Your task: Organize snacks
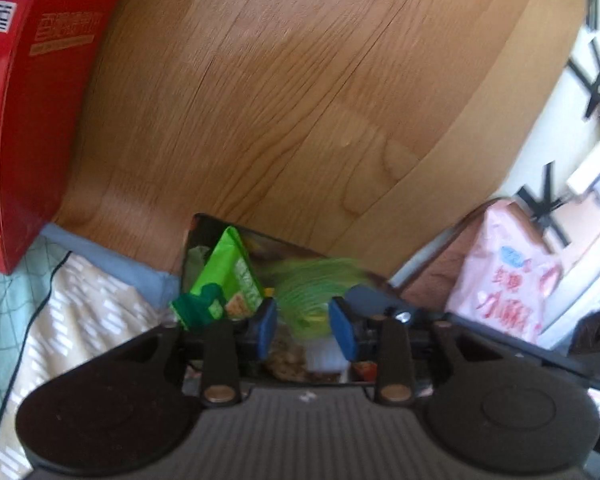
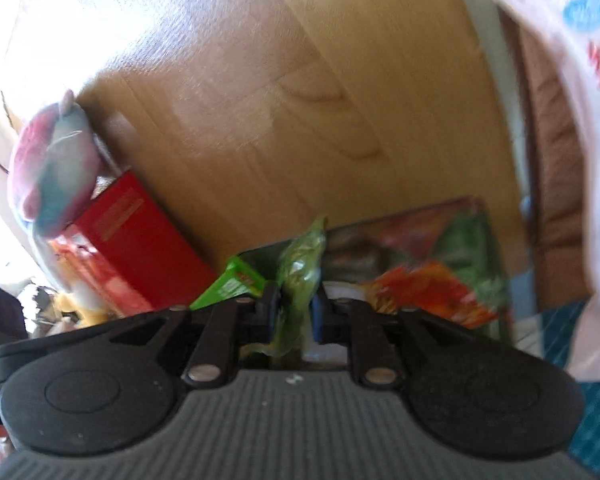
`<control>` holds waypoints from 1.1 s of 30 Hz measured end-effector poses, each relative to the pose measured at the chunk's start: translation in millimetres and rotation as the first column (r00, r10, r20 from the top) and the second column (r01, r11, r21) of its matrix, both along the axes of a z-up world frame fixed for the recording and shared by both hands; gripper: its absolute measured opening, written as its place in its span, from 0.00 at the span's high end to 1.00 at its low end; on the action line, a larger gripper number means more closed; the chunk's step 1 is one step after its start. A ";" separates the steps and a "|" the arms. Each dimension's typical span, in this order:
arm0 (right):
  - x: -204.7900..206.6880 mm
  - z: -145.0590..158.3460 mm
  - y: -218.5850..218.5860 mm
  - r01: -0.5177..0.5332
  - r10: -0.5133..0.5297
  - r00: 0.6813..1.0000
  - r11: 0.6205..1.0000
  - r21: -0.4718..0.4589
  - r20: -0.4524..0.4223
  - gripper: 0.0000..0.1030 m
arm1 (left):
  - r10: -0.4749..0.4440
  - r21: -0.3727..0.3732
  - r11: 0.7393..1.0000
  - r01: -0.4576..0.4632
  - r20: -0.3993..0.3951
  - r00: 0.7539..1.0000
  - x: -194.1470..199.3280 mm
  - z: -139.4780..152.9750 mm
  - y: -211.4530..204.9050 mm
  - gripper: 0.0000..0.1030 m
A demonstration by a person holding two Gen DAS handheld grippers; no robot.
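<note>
Your left hand-held gripper (image 1: 303, 330) stands open over a blurred green packet (image 1: 316, 280); your right hand-held gripper (image 2: 296, 312) has a green wrapper (image 2: 300, 276) between its slightly parted pads.

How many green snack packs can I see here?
2. A green pack leans left of the left gripper; a crinkly green packet sits in the right gripper. Others may be hidden.

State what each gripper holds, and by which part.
Right gripper: crinkly green plastic snack packet, between its pads near one end; grip uncertain. Left gripper: open, nothing visibly held.
</note>
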State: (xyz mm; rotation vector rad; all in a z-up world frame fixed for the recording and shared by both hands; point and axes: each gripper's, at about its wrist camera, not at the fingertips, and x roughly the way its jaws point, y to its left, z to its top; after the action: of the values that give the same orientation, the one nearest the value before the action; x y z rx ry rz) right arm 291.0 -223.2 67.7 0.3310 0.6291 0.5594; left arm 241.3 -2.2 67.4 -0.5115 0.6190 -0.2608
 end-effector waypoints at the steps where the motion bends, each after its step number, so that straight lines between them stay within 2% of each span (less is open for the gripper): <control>1: -8.6 3.3 -6.8 0.033 -0.033 0.998 0.999 0.000 0.049 0.40 | 0.007 0.013 1.000 -0.007 0.018 1.000 -6.0 2.3 0.2 0.65; 3: -24.5 7.6 -20.3 0.082 -0.082 0.989 0.997 0.009 0.121 0.37 | 0.017 0.038 0.999 -0.019 0.046 0.999 -17.4 6.7 -0.1 0.64; 6: -50.3 8.5 -37.1 0.108 -0.112 0.981 0.994 0.031 0.158 0.37 | 0.006 0.045 0.999 -0.009 0.075 0.997 -38.2 12.1 -1.6 0.64; 9: -83.8 3.5 -45.6 0.092 -0.094 0.977 0.996 0.024 0.190 0.37 | -0.017 0.103 0.995 0.006 0.103 0.995 -66.9 15.1 -13.7 0.63; 12: -113.1 -6.1 -47.4 0.063 -0.062 0.982 0.998 0.003 0.177 0.37 | -0.045 0.183 0.983 0.026 0.104 0.994 -98.1 8.2 -25.3 0.58; 17: -151.9 -25.7 -49.8 0.046 -0.045 0.992 0.999 -0.006 0.117 0.37 | -0.035 0.304 0.952 0.021 0.042 0.999 -137.6 -17.5 -44.5 0.55; 23: -197.3 -49.6 -61.4 0.119 -0.118 0.990 0.993 -0.007 0.071 0.33 | 0.077 0.442 0.894 -0.073 0.008 0.997 -167.3 -38.3 -52.3 0.31; 25: -209.1 -52.5 -60.2 0.128 -0.125 0.989 0.991 -0.033 0.078 0.33 | 0.116 0.468 0.876 -0.115 0.027 0.993 -177.0 -41.2 -52.8 0.08; 27: -217.3 -49.1 -60.1 0.128 -0.123 0.986 0.991 -0.040 0.113 0.29 | 0.150 0.504 0.849 -0.158 0.056 0.987 -187.8 -44.0 -54.8 0.05; 28: -220.1 -48.4 -59.2 0.131 -0.125 0.984 0.991 -0.041 0.126 0.24 | 0.158 0.519 0.838 -0.166 0.061 0.986 -192.4 -46.4 -56.3 0.05; 33: -220.9 -51.8 -59.3 0.128 -0.120 0.982 0.990 -0.051 0.146 0.24 | 0.189 0.540 0.812 -0.224 0.120 0.975 -204.8 -43.4 -58.5 0.05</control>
State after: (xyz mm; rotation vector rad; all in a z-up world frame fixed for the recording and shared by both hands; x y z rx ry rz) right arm 70.1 -282.5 15.9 0.2686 0.4823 0.4392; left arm 36.5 -60.7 24.0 -0.0061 0.5422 0.1164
